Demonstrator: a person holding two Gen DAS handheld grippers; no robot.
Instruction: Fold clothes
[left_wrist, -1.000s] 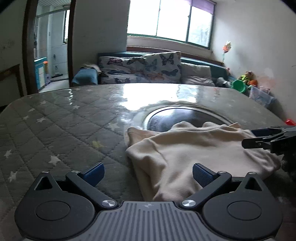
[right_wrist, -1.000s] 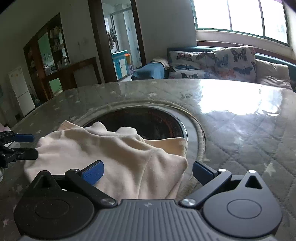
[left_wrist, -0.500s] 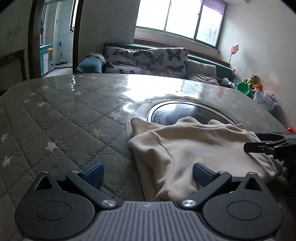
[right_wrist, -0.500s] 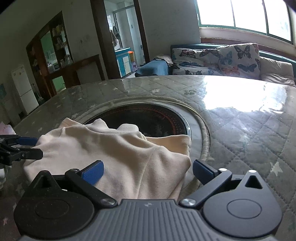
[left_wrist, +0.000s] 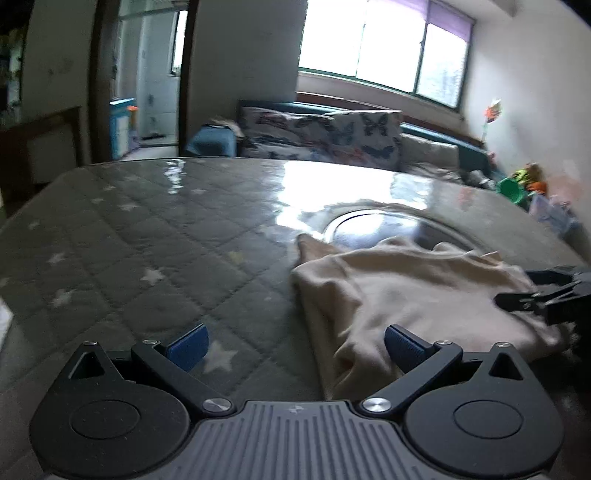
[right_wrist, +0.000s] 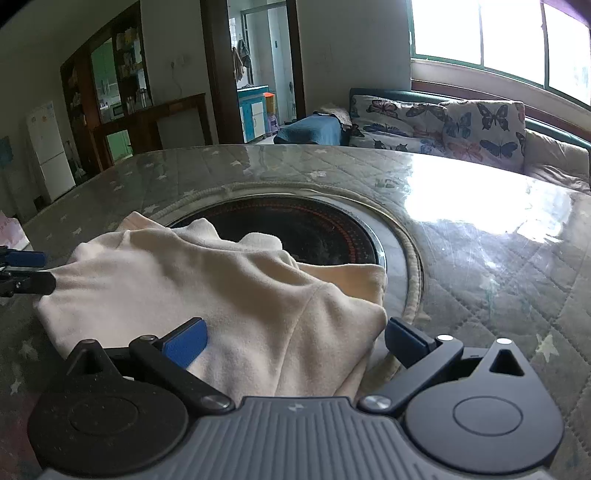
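Observation:
A cream garment (left_wrist: 402, 295) lies bunched and partly folded on the quilted grey table, its far edge over the round dark cooktop. My left gripper (left_wrist: 293, 341) is open, and only its right pad sits at the cloth's near corner. In the right wrist view the same garment (right_wrist: 207, 291) fills the middle. My right gripper (right_wrist: 295, 336) stands open low over the cloth's near edge, with fabric between its fingers. Each gripper shows at the other view's edge: the right gripper (left_wrist: 543, 291) by the cloth's right side, the left gripper (right_wrist: 22, 273) by its left side.
A round black cooktop (right_wrist: 295, 229) with a metal rim is set into the table (left_wrist: 147, 236), which has a glossy cover over star-patterned quilting. Behind the table stands a sofa with butterfly cushions (right_wrist: 443, 125). Toys and a green bucket (left_wrist: 511, 190) lie at the far right.
The left gripper has swung left and back, so the garment sits further right in its view. The right gripper edged slightly closer to the cloth. Both stayed open.

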